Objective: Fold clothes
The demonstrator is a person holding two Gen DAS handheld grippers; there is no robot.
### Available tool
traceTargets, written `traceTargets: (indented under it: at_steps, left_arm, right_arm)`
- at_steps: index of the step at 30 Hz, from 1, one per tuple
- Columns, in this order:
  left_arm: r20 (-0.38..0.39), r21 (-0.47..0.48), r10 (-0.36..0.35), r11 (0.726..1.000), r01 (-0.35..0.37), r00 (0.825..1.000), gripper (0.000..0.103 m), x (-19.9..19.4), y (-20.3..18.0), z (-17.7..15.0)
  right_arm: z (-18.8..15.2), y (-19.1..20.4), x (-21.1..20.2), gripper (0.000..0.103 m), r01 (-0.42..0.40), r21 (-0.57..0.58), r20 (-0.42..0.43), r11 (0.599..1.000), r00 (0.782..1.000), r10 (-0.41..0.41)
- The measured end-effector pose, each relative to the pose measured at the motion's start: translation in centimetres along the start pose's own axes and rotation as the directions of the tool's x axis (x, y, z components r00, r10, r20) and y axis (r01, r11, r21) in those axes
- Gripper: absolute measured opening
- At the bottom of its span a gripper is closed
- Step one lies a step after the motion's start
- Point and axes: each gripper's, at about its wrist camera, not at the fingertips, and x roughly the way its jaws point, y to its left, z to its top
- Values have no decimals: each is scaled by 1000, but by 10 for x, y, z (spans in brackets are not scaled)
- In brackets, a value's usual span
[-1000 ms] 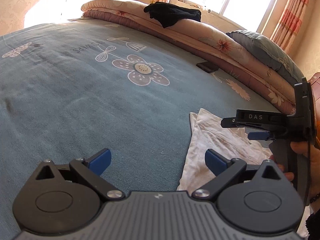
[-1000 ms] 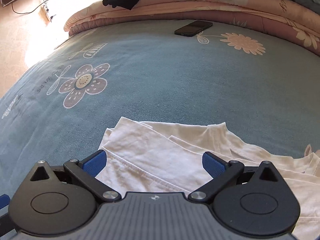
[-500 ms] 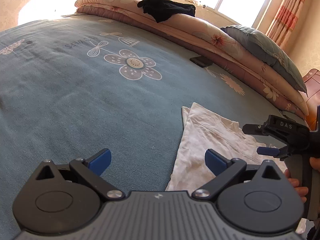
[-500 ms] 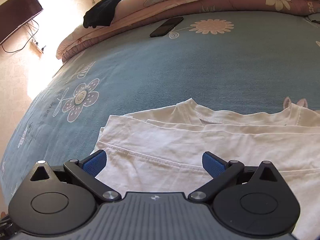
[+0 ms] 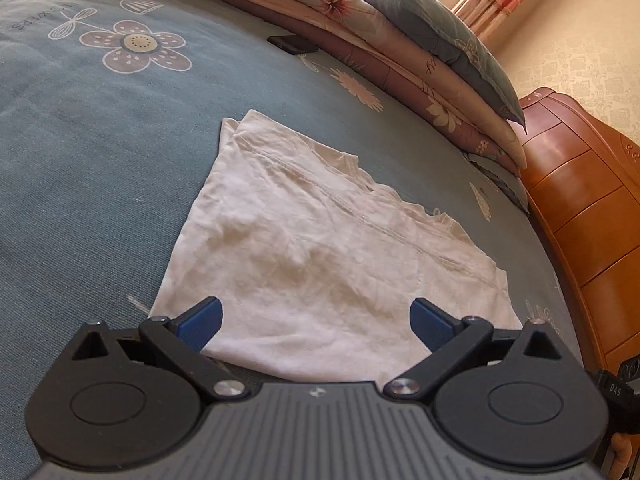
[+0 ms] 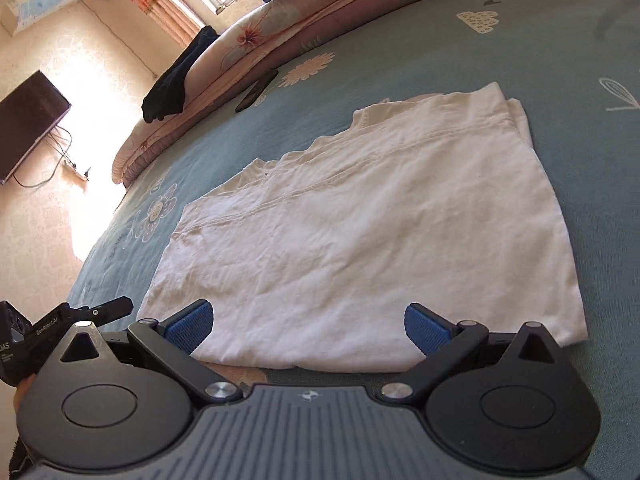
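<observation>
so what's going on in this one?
A person holding a two-finger gripper in each hand is folding a white T-shirt on a bed with a blue floral sheet. The shirt lies flat, already folded at least once. Both the left gripper and the right gripper are open near its closest edge, gripping nothing. A phone lies further up the bed.

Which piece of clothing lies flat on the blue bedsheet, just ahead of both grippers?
The white T-shirt, spread on the sheet. The other garment, the black one, hangs over the rolled quilt at the far edge.
</observation>
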Motion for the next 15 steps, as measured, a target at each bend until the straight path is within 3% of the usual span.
traceTargets:
  at_steps: [3, 9, 12, 15]
  left_arm:
    - [13, -14, 3, 1000, -3, 1000, 99, 4, -3, -6]
    - [39, 20, -2, 1000, 1, 999, 99, 6, -16, -12]
    - [13, 59, -13, 998, 12, 1000, 99, 10, -23, -17]
    - [-26, 102, -20, 995, 22, 999, 99, 15, -29, -21]
  right_arm:
    - [2, -13, 1, 103, -88, 89, 27, 992, 996, 86]
    - [-4, 11, 27, 103, -242, 68, -10, 968, 970, 243]
    - [-15, 29, 47, 103, -219, 15, -68, 976, 973, 220]
    - [-21, 41, 54, 103, -103, -80, -87, 991, 992, 96]
